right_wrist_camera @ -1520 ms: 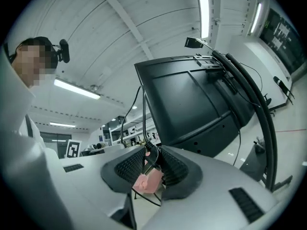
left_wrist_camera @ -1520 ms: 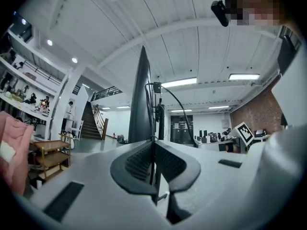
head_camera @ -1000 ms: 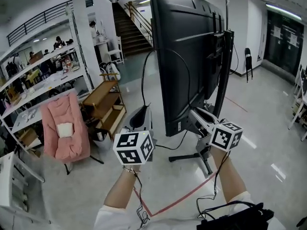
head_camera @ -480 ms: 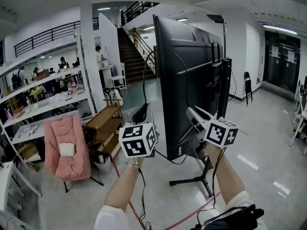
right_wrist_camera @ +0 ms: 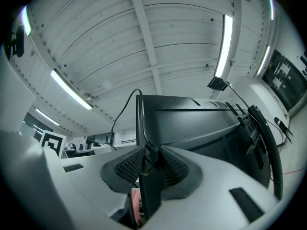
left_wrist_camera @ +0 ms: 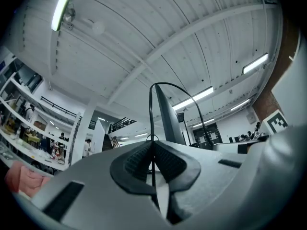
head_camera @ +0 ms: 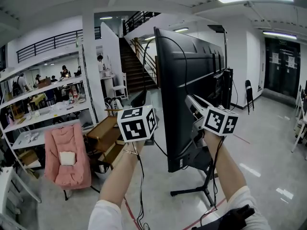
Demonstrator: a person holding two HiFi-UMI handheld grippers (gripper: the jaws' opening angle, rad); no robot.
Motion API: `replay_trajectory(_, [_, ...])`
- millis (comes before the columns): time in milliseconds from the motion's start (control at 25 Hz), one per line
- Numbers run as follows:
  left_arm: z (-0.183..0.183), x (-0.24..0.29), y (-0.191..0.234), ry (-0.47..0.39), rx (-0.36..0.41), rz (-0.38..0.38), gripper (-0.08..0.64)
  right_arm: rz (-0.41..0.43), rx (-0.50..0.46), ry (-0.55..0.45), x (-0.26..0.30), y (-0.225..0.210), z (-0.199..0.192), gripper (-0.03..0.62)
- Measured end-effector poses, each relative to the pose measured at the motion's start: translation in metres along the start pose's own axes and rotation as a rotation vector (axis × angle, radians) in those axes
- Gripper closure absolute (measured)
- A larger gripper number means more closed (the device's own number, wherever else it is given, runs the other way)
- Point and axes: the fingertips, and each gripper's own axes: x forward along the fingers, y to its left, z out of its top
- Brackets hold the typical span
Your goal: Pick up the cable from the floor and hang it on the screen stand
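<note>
The left gripper (left_wrist_camera: 153, 163), smooth grey plastic with ribbed black rubber pads, was clenched on the thin black cable (left_wrist_camera: 151, 110), its pads pinching the round cord. The right gripper (right_wrist_camera: 147, 170), built alike, clamped the cable's thicker, flat-sided black plug end (right_wrist_camera: 146, 158). From jaw to jaw the cord rose in a smooth arch close to the upper edge of the big, flat, matte black screen (head_camera: 192, 80), which stood on a black metal stand (head_camera: 189, 192). Each gripper carried a white cube (head_camera: 136, 123) printed with black square markers.
</note>
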Motion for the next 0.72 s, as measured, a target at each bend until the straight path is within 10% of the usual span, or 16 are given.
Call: replay_trajectory(720, [0.052,0.074,0.015,0.042,0.025,0.079,0.54,-0.002,0.15,0.004,0.055,-0.012,0.054,0.48])
